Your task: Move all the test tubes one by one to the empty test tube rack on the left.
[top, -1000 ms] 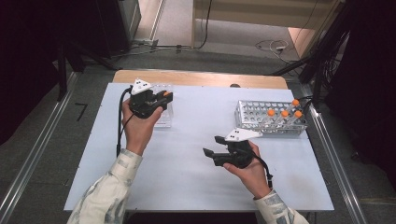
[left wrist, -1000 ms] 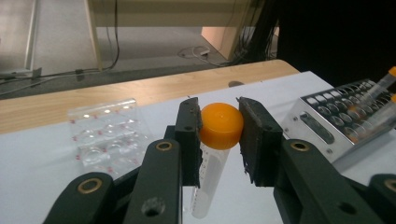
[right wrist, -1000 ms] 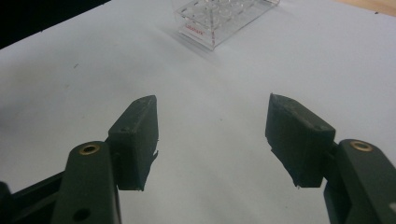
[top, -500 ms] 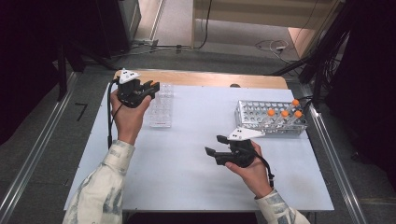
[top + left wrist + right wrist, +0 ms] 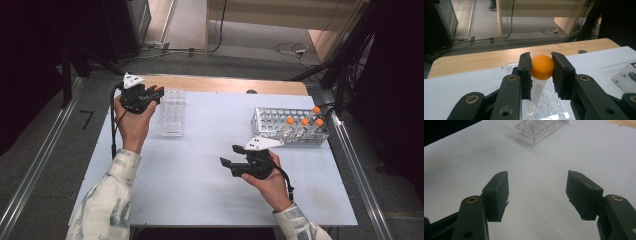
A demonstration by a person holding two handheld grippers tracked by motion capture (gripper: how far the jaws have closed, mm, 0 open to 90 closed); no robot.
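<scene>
Tubes: four; three in metal rack [image 5: 280, 122] at 2 o'clock
Racks: two; clear rack [image 5: 172, 112] at 11 o'clock
Held tube [image 5: 541, 72]: orange cap, whitish body, over clear rack
Left gripper [image 5: 541, 67]: clamps its cap
Right gripper [image 5: 537, 192]: jaws apart, empty

Left gripper [image 5: 150, 95] raised at far left, fingers [image 5: 525, 67] clamped; right gripper [image 5: 227, 161] low, fingers [image 5: 499, 192] apart.
</scene>
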